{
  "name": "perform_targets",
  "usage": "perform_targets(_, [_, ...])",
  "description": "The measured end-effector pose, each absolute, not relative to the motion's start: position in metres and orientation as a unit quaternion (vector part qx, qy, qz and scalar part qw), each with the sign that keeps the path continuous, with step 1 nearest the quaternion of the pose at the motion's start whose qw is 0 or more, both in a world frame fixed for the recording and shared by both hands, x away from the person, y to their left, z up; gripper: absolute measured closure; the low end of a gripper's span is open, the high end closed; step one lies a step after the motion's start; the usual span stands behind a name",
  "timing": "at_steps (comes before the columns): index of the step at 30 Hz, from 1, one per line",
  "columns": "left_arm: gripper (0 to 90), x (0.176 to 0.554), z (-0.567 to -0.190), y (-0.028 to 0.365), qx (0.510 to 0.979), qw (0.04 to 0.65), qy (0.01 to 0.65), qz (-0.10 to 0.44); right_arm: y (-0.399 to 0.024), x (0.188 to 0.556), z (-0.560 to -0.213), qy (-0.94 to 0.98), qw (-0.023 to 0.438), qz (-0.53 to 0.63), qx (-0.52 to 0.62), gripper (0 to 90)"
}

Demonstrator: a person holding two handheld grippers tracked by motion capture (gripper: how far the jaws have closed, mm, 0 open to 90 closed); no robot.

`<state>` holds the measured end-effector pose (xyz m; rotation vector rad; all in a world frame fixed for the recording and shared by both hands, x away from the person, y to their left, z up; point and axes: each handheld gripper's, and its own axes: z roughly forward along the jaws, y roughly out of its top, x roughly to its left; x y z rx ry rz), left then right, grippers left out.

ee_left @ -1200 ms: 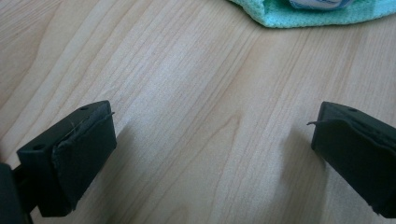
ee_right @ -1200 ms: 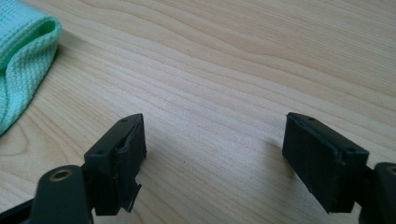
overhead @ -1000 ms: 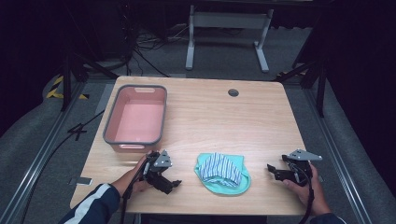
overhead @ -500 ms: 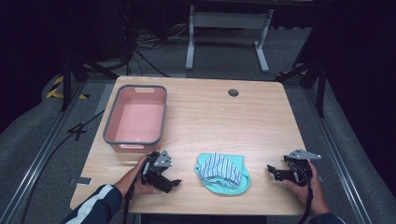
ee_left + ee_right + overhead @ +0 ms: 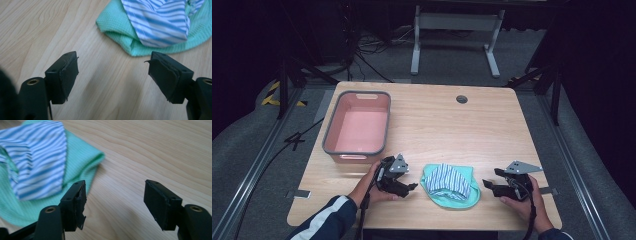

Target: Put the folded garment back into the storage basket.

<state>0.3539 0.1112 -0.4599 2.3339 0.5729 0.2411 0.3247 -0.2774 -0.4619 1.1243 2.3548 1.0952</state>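
Left tongs [image 5: 411, 186] and right tongs [image 5: 486, 185] spread, just been closing, empty, flanking mint-green knit cloth with blue-striped fabric [image 5: 450, 183] on wooden surface [image 5: 437, 125]; high view adds pink plastic tub [image 5: 358, 128] far left.

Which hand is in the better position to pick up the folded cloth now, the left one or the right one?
Probably the left. The left gripper sits closer to the folded cloth in the high view, with open jaws that have just been closing and nothing between them. The right gripper is open too, but farther from the cloth's edge. The margin is small.

high view overhead; gripper views close, sharing cloth [image 5: 449, 183].
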Motion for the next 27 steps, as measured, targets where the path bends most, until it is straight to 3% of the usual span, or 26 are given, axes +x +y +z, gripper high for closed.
perform_targets(14, [25.5, 0.374, -0.473, 0.077, 0.906, 0.352, 0.224, 0.074, -0.227, 0.33, -0.467, 0.843, 0.138, 0.36, 0.374, 38.5])
perform_targets(24, [17.3, 0.37, -0.48, 0.071, 0.907, 0.351, 0.222, 0.076, -0.224, 0.33, -0.476, 0.85, 0.131, 0.347, 0.375, 35.3])
perform_targets(27, [17.1, 0.37, -0.48, 0.07, 0.907, 0.347, 0.225, 0.076, -0.224, 0.33, -0.476, 0.853, 0.129, 0.348, 0.368, 41.8])
